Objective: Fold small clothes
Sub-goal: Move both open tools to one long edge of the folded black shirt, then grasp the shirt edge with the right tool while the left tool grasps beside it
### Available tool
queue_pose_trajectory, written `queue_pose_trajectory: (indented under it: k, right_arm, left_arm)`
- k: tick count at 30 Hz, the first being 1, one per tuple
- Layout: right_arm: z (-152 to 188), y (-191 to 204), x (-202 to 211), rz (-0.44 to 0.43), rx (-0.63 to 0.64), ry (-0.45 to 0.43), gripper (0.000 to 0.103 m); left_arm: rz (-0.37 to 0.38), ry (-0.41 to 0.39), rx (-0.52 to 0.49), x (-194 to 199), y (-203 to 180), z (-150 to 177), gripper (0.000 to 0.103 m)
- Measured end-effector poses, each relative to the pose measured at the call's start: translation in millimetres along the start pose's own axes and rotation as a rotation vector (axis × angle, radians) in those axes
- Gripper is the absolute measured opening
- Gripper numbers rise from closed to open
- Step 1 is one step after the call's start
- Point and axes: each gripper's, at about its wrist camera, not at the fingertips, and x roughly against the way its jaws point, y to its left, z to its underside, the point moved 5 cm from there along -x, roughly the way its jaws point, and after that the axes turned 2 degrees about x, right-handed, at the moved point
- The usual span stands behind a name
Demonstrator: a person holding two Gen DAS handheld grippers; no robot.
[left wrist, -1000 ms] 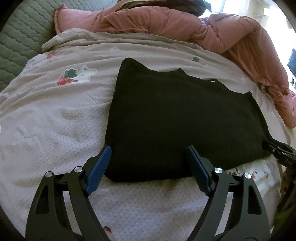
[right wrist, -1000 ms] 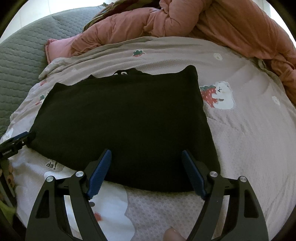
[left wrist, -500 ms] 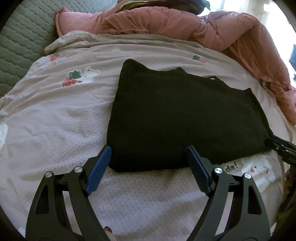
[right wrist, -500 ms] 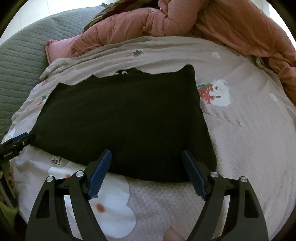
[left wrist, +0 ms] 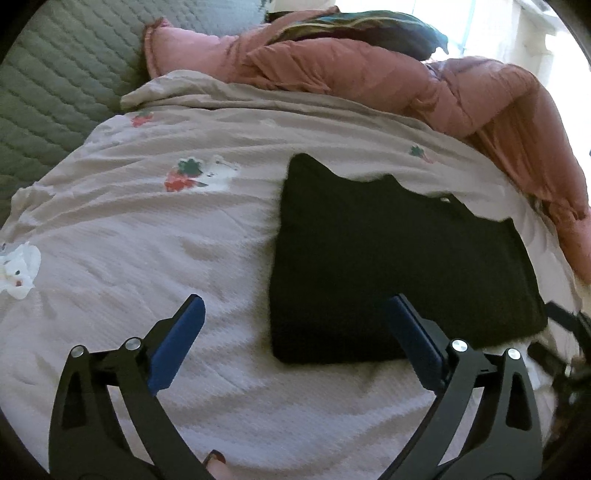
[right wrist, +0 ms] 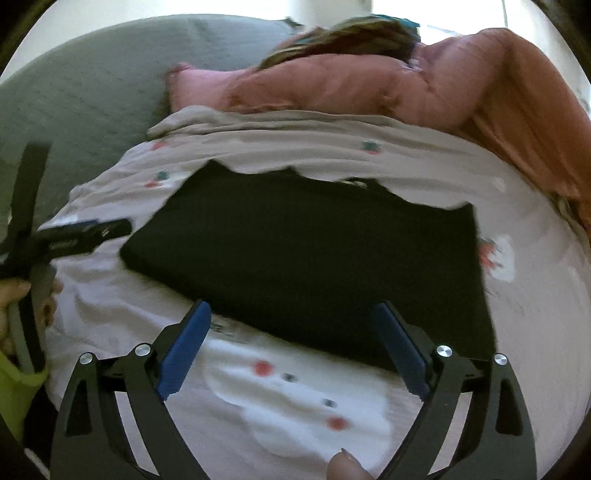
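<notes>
Across both views, a pale bedsheet (left wrist: pixel 155 258) printed with strawberries and white bears; along the far edge, a rumpled pink duvet (left wrist: pixel 369 77) against a green quilted headboard (left wrist: pixel 55 74). No containers in sight.

Flat on the sheet, a folded black garment (left wrist: pixel 388 266) — right of centre in the left wrist view, centred and reaching the right side in the right wrist view (right wrist: pixel 314 258). Far edge wavy, with a small pale label; type of garment not clear.

Left gripper (left wrist: pixel 293 341) spread wide and opening, blue pads clear of the cloth: right pad over the garment's near edge, left pad over bare sheet, nothing pinched. Right gripper (right wrist: pixel 291 343) likewise wide and opening, above the near hem, nothing clamped.

Only in the right wrist view: the left gripper from the side (right wrist: pixel 74 236), a hand (right wrist: pixel 18 302) on its handle, a lime-green sleeve (right wrist: pixel 14 391) — blurred. Only in the left wrist view: a dark patterned cloth (left wrist: pixel 369 33) atop the duvet; right gripper cut off at the right edge.
</notes>
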Motion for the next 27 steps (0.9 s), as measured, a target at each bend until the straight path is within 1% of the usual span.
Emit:
queue_pose_trajectory:
  k: [8, 11, 15, 19, 23, 27]
  right_arm:
    - [-13, 61, -30, -0.033, 0.176, 0.012, 0.091]
    - [-17, 81, -43, -0.031, 0.246, 0.017, 0.091]
    - [-18, 103, -69, -0.013, 0.325, 0.049, 0.091]
    - [-17, 116, -91, -0.001, 0.369, 0.081, 0.091]
    - [-17, 123, -109, 0.060, 0.430, 0.088, 0.091]
    - [-26, 121, -125, 0.097, 0.431, 0.088, 0.091]
  left_arm:
    - [-0.004, -0.001, 0.116, -8, 35, -22, 0.093]
    - [-0.015, 0.007, 0.131, -16, 42, -30, 0.093]
    - [-0.017, 0.032, 0.140, -28, 47, -38, 0.093]
    - [-0.013, 0.053, 0.145, -39, 49, -42, 0.093]
    - [-0.003, 0.079, 0.150, -51, 49, -46, 0.093]
    - [0.016, 0.111, 0.160, -65, 47, -49, 0.093]
